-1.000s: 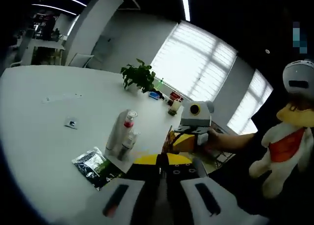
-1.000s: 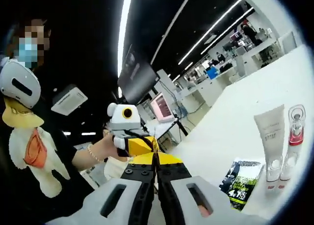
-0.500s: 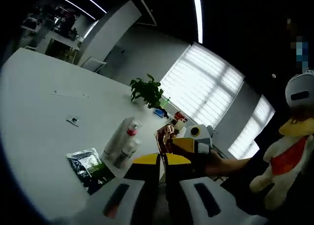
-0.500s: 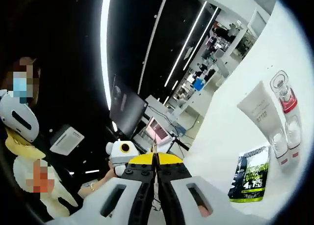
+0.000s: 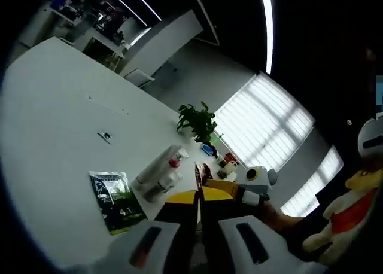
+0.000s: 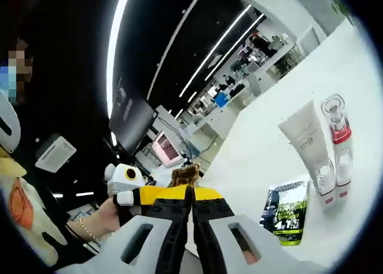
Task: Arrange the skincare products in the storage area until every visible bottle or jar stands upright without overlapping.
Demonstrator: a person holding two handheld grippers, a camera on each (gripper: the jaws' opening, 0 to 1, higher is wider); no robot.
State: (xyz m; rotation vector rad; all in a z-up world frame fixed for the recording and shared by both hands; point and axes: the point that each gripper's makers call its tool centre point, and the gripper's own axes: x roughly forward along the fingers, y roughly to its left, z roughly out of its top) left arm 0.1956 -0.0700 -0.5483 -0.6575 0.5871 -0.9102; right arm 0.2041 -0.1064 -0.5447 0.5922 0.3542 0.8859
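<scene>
nothing of the arranging looked done: on the wide white bench (image 5: 54, 106) the flat dark sachet with green print (image 5: 116, 200) lay leftmost, and just beside it the white squeeze tube (image 5: 157, 164) and the clear bottle with a red collar (image 5: 169, 174) lay on their sides, side by side and seemingly touching, so both were left to be stood up and parted. a leafy green potted plant (image 5: 197, 119) stood well behind them. the left gripper (image 5: 199, 197) hovered above the bench with its jaws together, holding nothing. in the right gripper view the right gripper (image 6: 189, 196) likewise had its jaws pressed together and empty, with the tube (image 6: 306, 140) and bottle (image 6: 339, 143) off to its right.
</scene>
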